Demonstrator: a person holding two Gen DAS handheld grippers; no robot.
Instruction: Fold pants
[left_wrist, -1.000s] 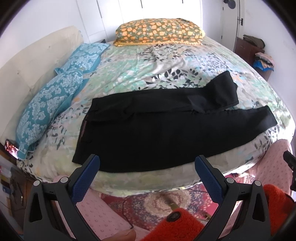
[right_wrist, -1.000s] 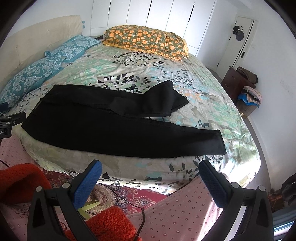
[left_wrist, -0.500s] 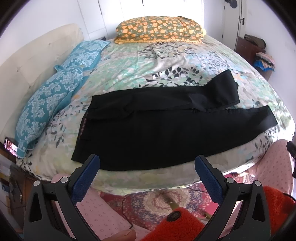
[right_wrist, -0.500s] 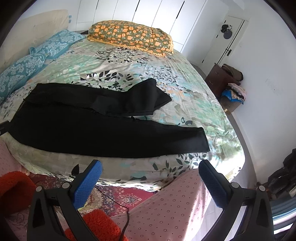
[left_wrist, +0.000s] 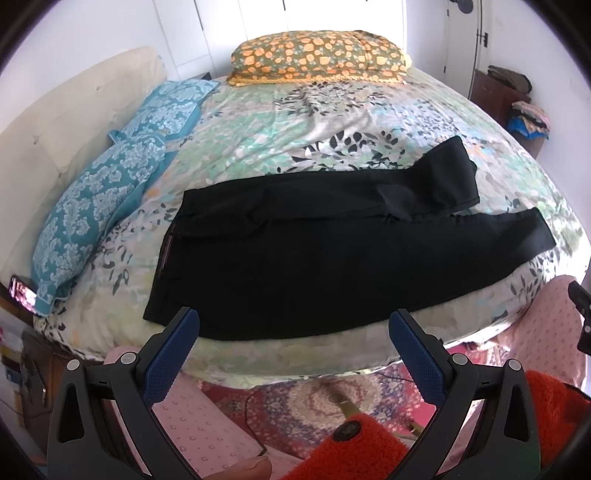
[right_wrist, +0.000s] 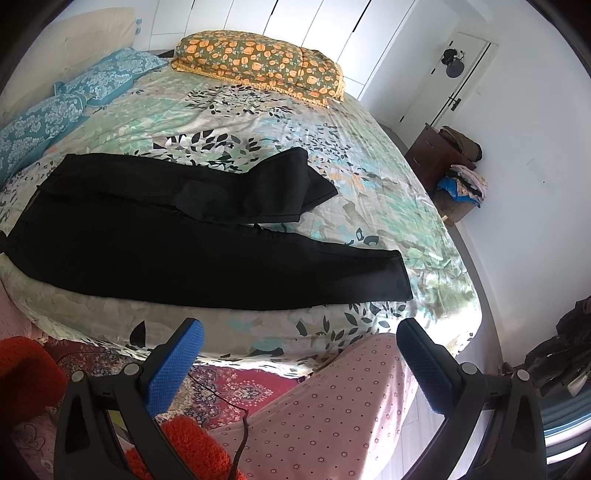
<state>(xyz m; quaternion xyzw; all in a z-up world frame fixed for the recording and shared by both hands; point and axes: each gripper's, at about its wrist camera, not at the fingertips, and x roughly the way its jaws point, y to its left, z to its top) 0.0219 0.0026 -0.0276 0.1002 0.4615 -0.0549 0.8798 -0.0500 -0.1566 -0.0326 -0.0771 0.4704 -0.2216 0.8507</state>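
Observation:
Black pants lie flat along the near side of the bed, waistband to the left, legs to the right. The far leg is folded back on itself and ends short; the near leg lies straight and reaches further right. The pants also show in the right wrist view. My left gripper is open and empty, just short of the bed's near edge by the waist end. My right gripper is open and empty, off the near edge by the leg end.
Two blue patterned pillows lie along the bed's left side and an orange floral pillow at the head. A dresser with piled clothes stands at the right wall. A patterned rug and pink dotted fabric lie below the grippers.
The left gripper has edged closer to the bed. The right gripper has moved right along the bed's edge, toward the leg ends. Both stay open.

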